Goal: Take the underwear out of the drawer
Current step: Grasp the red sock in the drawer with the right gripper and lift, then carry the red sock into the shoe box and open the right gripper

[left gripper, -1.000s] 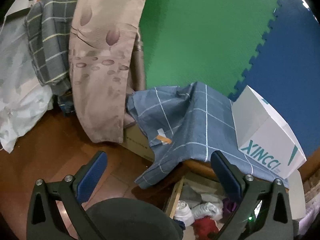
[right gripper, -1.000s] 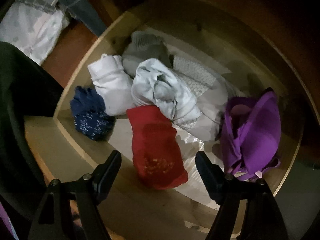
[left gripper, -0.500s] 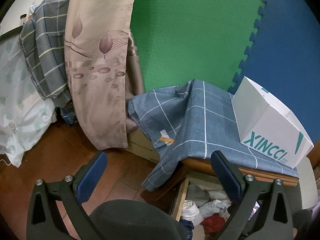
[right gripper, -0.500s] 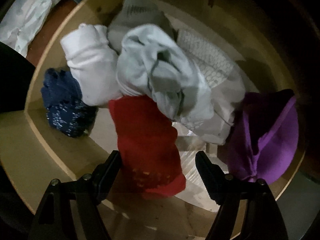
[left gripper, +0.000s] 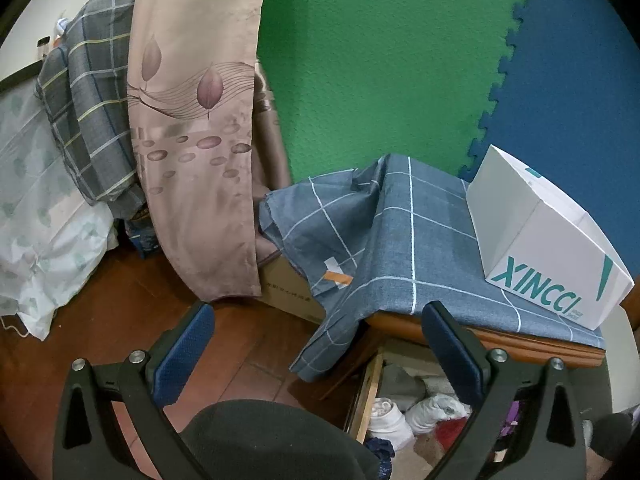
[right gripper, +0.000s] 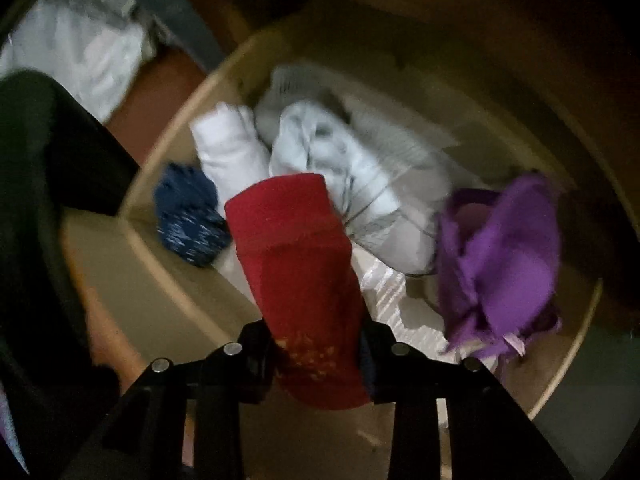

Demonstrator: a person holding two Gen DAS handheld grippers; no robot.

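In the right wrist view my right gripper [right gripper: 318, 344] is shut on the red underwear [right gripper: 296, 264] and holds it lifted above the open wooden drawer [right gripper: 176, 280]. Still in the drawer lie a white roll [right gripper: 228, 152], a pale grey-white bundle [right gripper: 340, 168], a dark blue piece [right gripper: 188, 216] and a purple piece [right gripper: 504, 264]. In the left wrist view my left gripper [left gripper: 318, 344] is open and empty, held high to the left of the drawer [left gripper: 370, 384], whose clothes [left gripper: 416, 416] show at the bottom.
A blue checked cloth [left gripper: 400, 240] covers the cabinet top, with a white XINCCI box [left gripper: 544, 248] on it. A beige curtain [left gripper: 196, 140] and bedding [left gripper: 44, 200] hang at the left. A dark rounded shape [left gripper: 272, 444] sits under the left gripper.
My right gripper has closed on the red underwear and lifted it up from the drawer. The left gripper has kept rising and stays open.
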